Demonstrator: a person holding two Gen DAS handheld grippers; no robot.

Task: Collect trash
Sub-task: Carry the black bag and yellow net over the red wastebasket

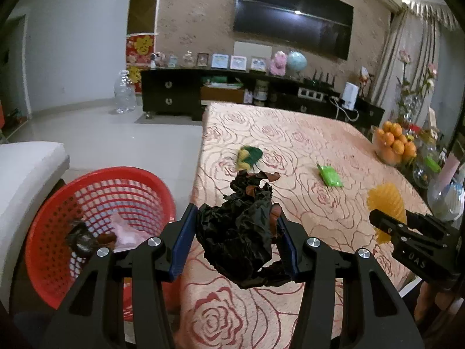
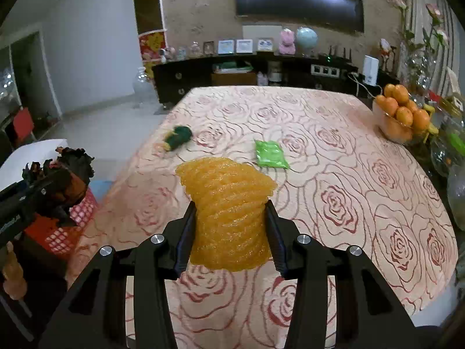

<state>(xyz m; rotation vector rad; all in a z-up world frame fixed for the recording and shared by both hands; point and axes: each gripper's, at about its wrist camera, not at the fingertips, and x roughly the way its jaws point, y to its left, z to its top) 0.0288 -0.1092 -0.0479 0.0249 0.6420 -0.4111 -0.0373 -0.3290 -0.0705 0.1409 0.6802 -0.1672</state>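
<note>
Beside the rose-patterned table (image 1: 290,133) a red basket (image 1: 58,226) is sitting; left gripper (image 1: 235,232) is clamping a crumpled black bag (image 1: 238,224), right gripper (image 2: 229,226) squeezing an orange foam net (image 2: 226,203), long axis upright, above the cloth.

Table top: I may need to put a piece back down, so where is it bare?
The table is bare from the green packet towards the orange bowl, and across the far end. The right edge is crowded with glassware. The green-yellow wrapper lies near the left edge.
</note>
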